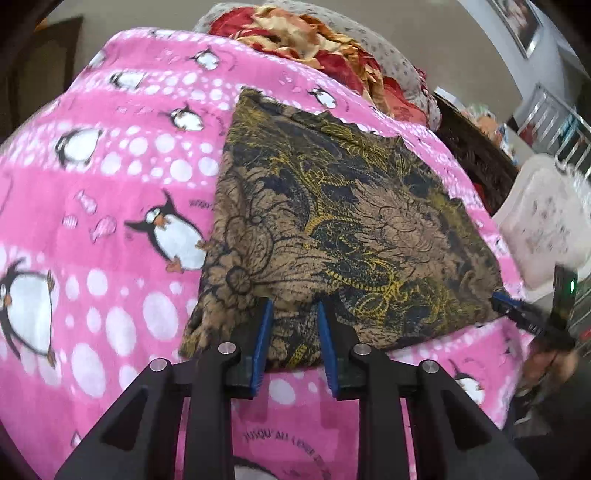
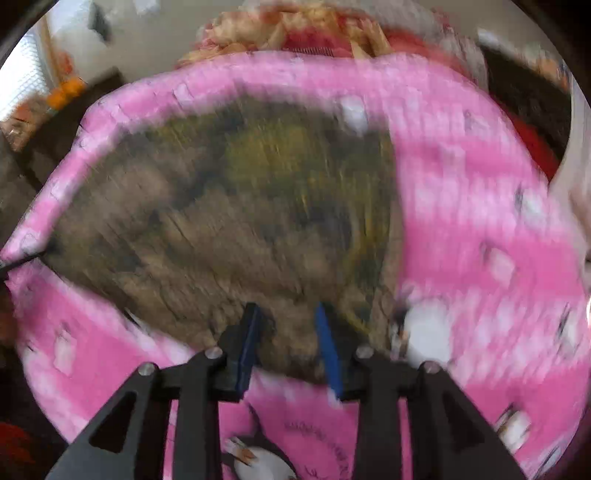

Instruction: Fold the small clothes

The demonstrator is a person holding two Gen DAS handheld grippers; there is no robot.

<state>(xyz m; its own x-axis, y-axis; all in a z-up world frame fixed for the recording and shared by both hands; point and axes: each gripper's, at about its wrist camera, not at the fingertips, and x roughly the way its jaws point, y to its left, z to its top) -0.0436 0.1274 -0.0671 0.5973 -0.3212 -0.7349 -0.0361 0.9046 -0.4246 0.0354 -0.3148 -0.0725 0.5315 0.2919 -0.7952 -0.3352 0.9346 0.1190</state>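
Left tongs are clenched on the near edge of the brown patterned cloth, which puckers between the pads. That edge also sits between the right tongs' fingers, too blurred to tell if they are gripping. To my eye, both corners should lift together and level, so the fold lands square. The cloth lies flat on the pink blanket, stretching away towards the pillows.
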